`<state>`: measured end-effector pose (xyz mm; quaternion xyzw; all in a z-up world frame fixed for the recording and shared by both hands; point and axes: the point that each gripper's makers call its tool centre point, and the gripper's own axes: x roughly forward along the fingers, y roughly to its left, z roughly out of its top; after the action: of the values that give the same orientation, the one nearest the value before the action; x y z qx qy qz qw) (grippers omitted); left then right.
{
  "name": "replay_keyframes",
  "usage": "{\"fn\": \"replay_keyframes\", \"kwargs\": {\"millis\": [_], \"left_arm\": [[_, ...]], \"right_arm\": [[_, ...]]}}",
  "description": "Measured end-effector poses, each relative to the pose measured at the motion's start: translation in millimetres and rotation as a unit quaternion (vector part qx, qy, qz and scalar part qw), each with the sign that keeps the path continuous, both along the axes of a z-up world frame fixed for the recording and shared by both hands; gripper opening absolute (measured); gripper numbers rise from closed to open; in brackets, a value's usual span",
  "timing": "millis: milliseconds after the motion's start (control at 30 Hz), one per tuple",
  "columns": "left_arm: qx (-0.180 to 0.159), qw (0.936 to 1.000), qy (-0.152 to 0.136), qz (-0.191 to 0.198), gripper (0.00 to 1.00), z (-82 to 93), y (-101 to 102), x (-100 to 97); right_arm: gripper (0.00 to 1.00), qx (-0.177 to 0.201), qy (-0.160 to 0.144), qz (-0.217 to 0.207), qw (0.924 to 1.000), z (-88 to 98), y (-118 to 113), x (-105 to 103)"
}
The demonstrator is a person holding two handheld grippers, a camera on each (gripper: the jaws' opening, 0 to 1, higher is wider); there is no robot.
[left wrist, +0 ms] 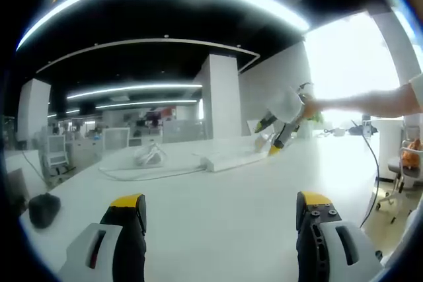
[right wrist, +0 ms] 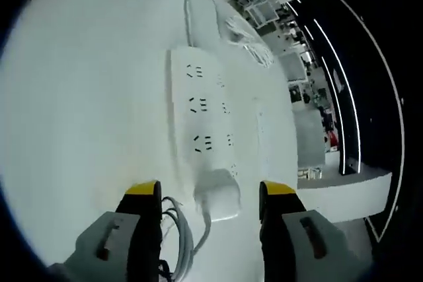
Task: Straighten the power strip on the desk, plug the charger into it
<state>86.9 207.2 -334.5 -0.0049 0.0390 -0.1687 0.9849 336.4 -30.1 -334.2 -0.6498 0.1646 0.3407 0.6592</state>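
In the right gripper view my right tool point(right wrist: 208, 193) has its jaws wide apart on either side of the charger point(right wrist: 217, 194), a small white block that looks seated in the near end of the strip point(right wrist: 201, 123); whether either jaw touches it I cannot tell, and nothing is pinched. By my left jaw a bunch of white cords point(right wrist: 180, 232) trails off the charger. If the plug is not fully home, I judge the best move is to close squarely on the charger's flat sides and press straight down along the prongs, without rocking, keeping the cords out of the jaws. The strip is a long white bar with rows of dark socket slots, lying flat on the white desk point(right wrist: 86, 97) and running away from me; beyond it its own cable point(right wrist: 198, 11) loops off. In the left gripper view my left tool point(left wrist: 221, 212) hangs open and empty over the desk; it could steady the strip while I press. Farther off lies a dark object point(left wrist: 43, 208), then the strip with my right tool above it, far across the desk
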Motion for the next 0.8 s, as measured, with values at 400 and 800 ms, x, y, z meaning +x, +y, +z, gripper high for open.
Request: {"fn": "replay_keyframes", "kwargs": {"millis": [400,800], "left_arm": [[0.002,1.0,0.004,0.008,0.97,-2.6,6.1,-0.4],[0.002,0.9999,0.009,0.005,0.96,-6.7,2.3,3.4]], "right_arm": [[0.29,-0.019,-0.006,0.012,0.9997,-0.9,-2.2,10.0],[0.27,-0.022,0.098,-0.031,0.9945,-3.5,-6.3,-9.4]]}}
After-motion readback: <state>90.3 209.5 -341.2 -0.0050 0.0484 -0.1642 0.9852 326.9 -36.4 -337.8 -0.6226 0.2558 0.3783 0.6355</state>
